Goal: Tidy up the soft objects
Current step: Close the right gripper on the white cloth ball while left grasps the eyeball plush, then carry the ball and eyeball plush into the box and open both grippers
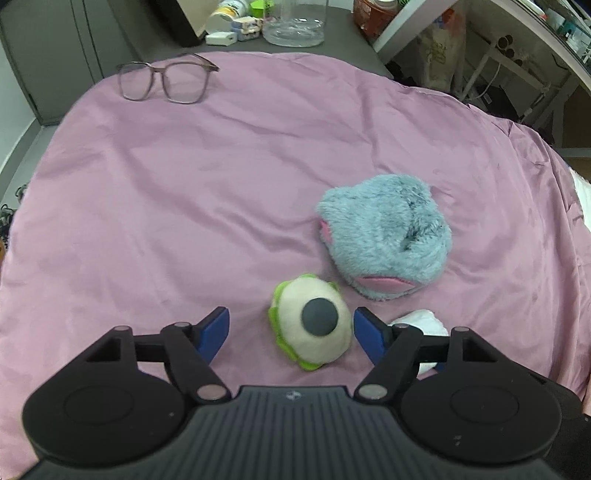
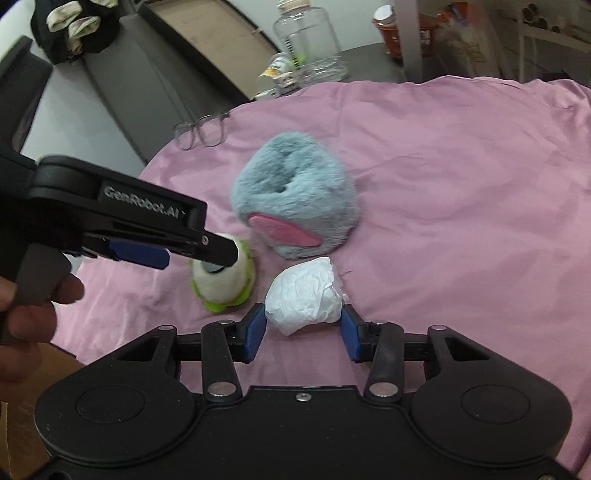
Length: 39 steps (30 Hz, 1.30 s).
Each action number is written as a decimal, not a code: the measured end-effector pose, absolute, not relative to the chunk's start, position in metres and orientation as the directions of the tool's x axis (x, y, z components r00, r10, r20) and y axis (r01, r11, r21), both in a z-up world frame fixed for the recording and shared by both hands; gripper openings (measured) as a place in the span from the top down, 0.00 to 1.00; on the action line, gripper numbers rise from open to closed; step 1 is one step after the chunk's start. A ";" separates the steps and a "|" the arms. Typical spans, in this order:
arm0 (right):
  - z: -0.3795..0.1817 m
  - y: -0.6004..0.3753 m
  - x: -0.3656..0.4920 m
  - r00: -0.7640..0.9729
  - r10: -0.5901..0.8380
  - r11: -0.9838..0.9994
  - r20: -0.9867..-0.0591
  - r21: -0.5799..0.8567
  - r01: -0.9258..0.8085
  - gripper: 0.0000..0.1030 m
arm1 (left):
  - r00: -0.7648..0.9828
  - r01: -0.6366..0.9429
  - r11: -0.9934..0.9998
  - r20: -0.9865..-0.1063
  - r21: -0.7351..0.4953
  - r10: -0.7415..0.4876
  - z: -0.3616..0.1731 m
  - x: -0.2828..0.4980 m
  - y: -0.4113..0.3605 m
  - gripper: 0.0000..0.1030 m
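Observation:
A green and cream eyeball plush [image 1: 312,324] lies on the pink cloth [image 1: 184,192], between the open fingers of my left gripper [image 1: 291,332], which do not touch it. A fluffy blue plush with pink patches [image 1: 386,236] lies just beyond it. In the right wrist view a crumpled white paper ball [image 2: 304,295] sits between the open fingers of my right gripper [image 2: 303,330]. The blue plush [image 2: 295,201] lies behind it. The eyeball plush [image 2: 221,282] lies to its left, partly hidden by the left gripper. The white ball [image 1: 421,323] also shows behind my left gripper's right finger.
Glasses [image 1: 166,79] lie at the cloth's far left edge. A clear jar [image 1: 295,22], small bottles and a white box stand on the grey table beyond the cloth. A white shelf rack [image 1: 498,55] is at the far right.

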State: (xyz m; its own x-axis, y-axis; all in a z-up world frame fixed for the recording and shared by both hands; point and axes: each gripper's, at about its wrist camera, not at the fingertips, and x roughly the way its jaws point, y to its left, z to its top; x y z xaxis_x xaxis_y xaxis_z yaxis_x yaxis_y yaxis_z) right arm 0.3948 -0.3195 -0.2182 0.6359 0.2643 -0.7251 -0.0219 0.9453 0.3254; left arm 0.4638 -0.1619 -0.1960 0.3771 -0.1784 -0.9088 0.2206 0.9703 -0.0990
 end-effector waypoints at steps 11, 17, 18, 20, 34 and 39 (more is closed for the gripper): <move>-0.218 -0.329 0.389 0.633 0.266 0.940 -0.727 0.341 -0.003 0.59 | 0.356 0.250 0.964 -0.918 -0.085 -0.173 -0.213 0.467 -0.176 0.65; -0.203 -0.333 0.381 0.647 0.267 0.933 -0.714 0.359 0.011 0.59 | 0.363 0.288 0.953 -0.910 -0.096 -0.201 -0.180 0.443 -0.159 0.67; -0.200 -0.332 0.378 0.650 0.273 0.931 -0.709 0.365 0.007 0.59 | 0.368 0.291 0.952 -0.907 -0.094 -0.202 -0.174 0.437 -0.156 0.67; -0.193 -0.330 0.373 0.655 0.278 0.932 -0.702 0.363 -0.006 0.59 | 0.382 0.297 0.951 -0.902 -0.088 -0.203 -0.161 0.426 -0.148 0.67; -0.133 -0.295 0.326 0.666 0.343 0.928 -0.662 0.349 -0.131 0.59 | 0.476 0.242 0.967 -0.859 -0.079 -0.190 -0.095 0.354 -0.078 0.67; -0.120 -0.277 0.311 0.661 0.365 0.923 -0.656 0.348 -0.165 0.59 | 0.491 0.215 0.973 -0.852 -0.085 -0.183 -0.083 0.331 -0.053 0.67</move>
